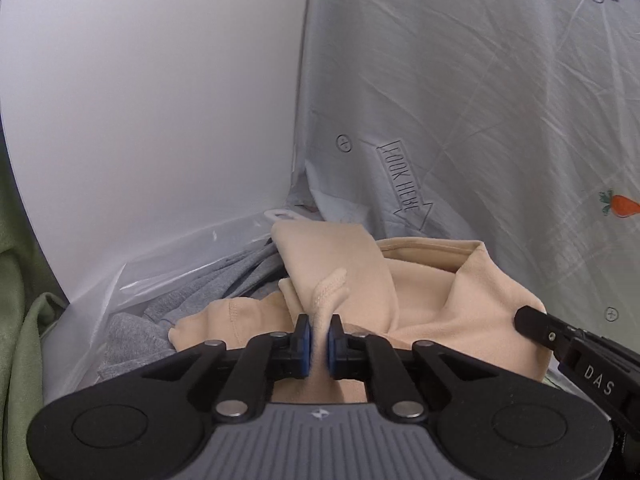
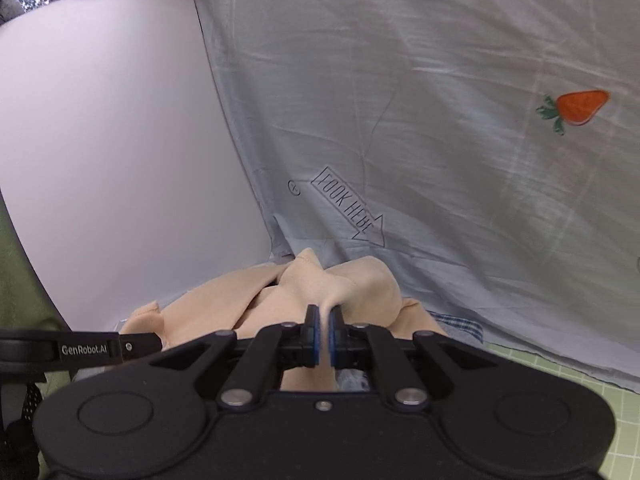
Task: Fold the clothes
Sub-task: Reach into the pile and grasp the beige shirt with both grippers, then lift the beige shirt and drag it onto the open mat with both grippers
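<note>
The left gripper has its two blue pads pressed onto a bunched-up bit of a peach-colored garment. The cloth sticks up between the pads like a little ridge, so the claw is pinching the garment.

The right gripper is pinching the same peach garment too. Its blue pads are nearly together, with a thin fold of cloth squeezed in the middle.

The garment is soft and crumpled. It hangs in a loose heap between the two grippers, and they are close to each other. In the left wrist view, the black tip of the right gripper pokes in from the right side and touches the peach cloth. In the right wrist view, the left gripper's black finger comes in from the left side, right beside the cloth.

Behind the garment there is a pale grey sheet with orange carrots printed on it and an arrow with words. The garment is near the sheet's left edge, where the sheet meets a plain white wall.

To the left of the peach garment lie grey clothes inside a clear plastic bag. A green cloth is at the far left. A green gridded mat shows under the sheet's lower right edge.
</note>
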Demonstrator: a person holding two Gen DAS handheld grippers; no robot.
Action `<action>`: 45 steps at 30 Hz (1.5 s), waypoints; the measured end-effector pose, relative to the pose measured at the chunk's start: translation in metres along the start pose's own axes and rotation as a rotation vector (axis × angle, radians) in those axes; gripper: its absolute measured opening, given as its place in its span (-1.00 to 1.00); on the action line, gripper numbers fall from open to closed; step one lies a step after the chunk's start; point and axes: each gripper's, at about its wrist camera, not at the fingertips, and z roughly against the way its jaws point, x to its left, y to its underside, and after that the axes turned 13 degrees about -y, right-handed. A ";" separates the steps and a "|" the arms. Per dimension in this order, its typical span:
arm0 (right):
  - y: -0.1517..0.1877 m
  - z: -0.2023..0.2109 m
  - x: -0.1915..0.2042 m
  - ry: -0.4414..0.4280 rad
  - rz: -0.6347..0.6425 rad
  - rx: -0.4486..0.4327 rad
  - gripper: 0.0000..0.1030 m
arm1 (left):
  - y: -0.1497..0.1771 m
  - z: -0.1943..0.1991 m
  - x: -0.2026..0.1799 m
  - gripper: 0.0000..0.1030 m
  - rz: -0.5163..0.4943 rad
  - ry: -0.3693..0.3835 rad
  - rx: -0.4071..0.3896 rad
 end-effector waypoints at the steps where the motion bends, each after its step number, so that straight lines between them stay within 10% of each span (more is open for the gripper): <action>1: 0.002 0.019 -0.001 0.021 -0.008 -0.027 -0.92 | 0.001 0.014 -0.006 -0.83 -0.007 0.025 -0.017; 9: 0.040 0.202 -0.017 0.289 -0.030 -0.224 -0.92 | 0.053 0.135 -0.095 -0.86 -0.141 0.357 -0.060; 14: 0.112 0.312 -0.056 0.533 -0.100 -0.149 -0.91 | 0.149 0.164 -0.161 -0.83 -0.285 0.512 0.127; 19: 0.224 0.357 -0.106 0.618 -0.293 0.217 -0.78 | 0.265 0.164 -0.192 -0.74 -0.445 0.400 0.386; 23: 0.254 0.395 -0.112 0.593 -0.324 0.238 -0.06 | 0.295 0.178 -0.178 -0.25 -0.384 0.318 0.423; 38: 0.226 0.346 -0.176 0.427 -0.238 0.271 0.47 | 0.280 0.144 -0.220 0.27 -0.260 0.192 0.373; 43: 0.226 0.296 -0.205 0.405 -0.254 0.351 0.35 | 0.281 0.104 -0.238 0.14 -0.242 0.176 0.453; 45: 0.230 0.294 -0.213 0.445 -0.243 0.372 -0.37 | 0.280 0.105 -0.234 -0.45 -0.230 0.174 0.439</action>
